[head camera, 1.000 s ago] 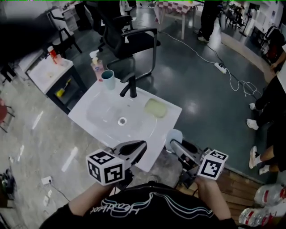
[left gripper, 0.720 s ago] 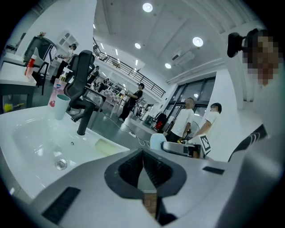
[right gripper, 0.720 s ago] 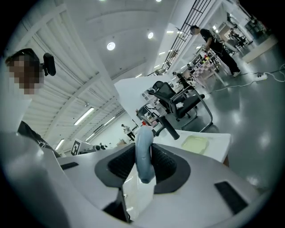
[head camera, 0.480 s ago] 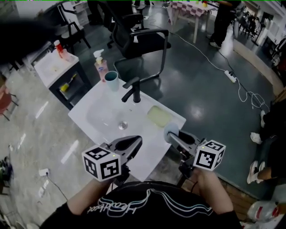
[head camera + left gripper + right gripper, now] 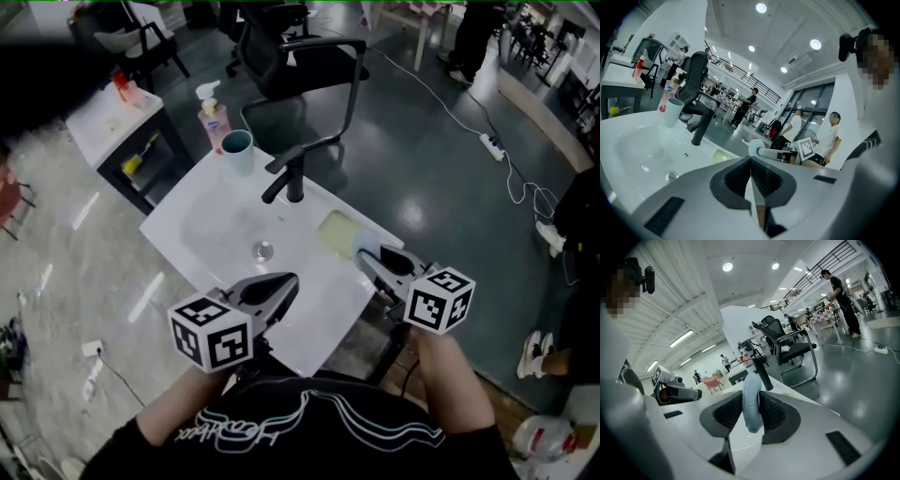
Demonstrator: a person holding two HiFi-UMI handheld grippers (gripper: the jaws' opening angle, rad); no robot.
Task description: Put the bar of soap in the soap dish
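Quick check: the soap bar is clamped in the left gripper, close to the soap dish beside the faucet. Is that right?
Not quite. The soap bar is clamped in the right gripper, not the left; the right gripper view shows its pads pressing on the pale blue bar. The left gripper has its jaws together on nothing. The rest holds: the bar is close to the soap dish beside the faucet.

The washbasin lies in the frame's centre. On its upper rim stands the faucet, with the cup and the soap bottle at its upper left and the soap dish at its lower right. A chair stands behind, at top.
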